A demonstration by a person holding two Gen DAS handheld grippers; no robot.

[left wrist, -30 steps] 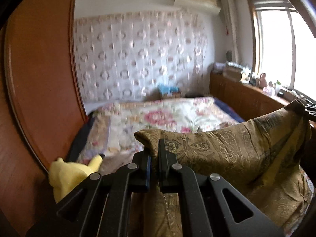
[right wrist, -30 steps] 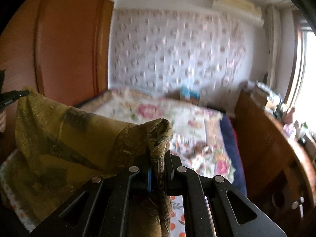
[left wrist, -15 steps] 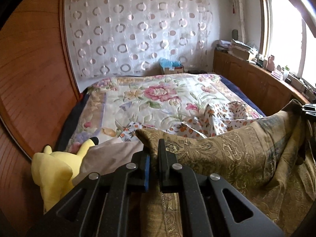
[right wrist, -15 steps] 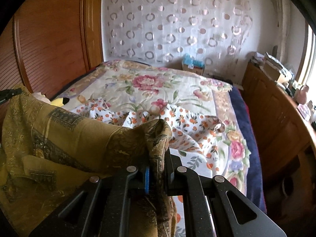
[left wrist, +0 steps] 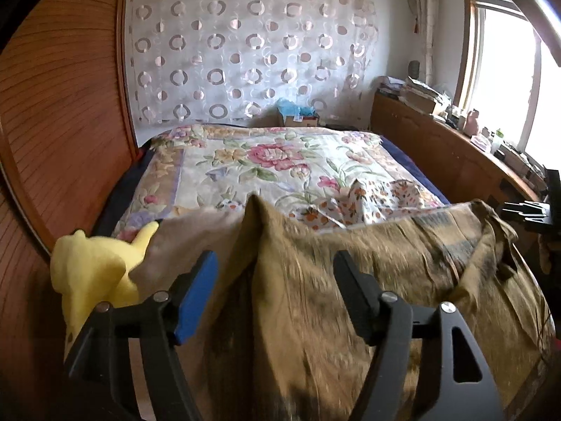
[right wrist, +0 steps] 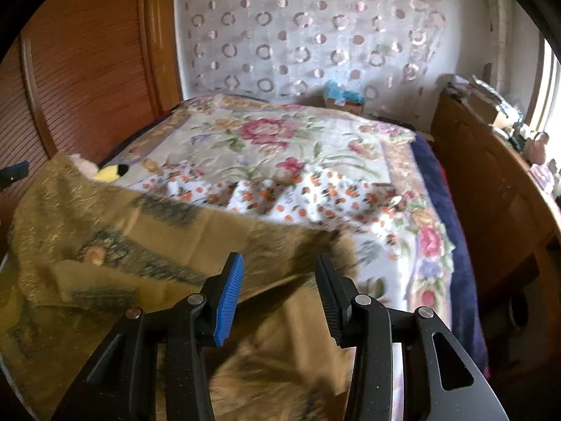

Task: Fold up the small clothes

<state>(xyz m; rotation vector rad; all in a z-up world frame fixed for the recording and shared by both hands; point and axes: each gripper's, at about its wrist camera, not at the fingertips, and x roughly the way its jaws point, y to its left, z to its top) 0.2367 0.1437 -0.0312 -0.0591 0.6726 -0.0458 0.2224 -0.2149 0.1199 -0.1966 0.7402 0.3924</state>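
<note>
An olive-gold patterned garment lies blurred across the near end of the bed. My left gripper has its jaws opening wide; a peaked fold of the garment stands between them, and the pads do not press it. My right gripper is also opening, its jaws apart over the garment's right edge, which no longer sits in the pads. In the left wrist view the right gripper's dark tip shows at the far right; in the right wrist view the left gripper's blue pad pokes in at the left edge.
A white cloth with orange flowers lies crumpled beyond the garment on the floral bedspread. A yellow plush toy sits at the left by the wooden wardrobe. A cluttered wooden cabinet runs along the right under the window.
Both grippers were shut on the garment's upper corners and have opened, letting go. The garment has dropped from hanging between them onto the bed. Both cameras have sunk and tipped downward.
</note>
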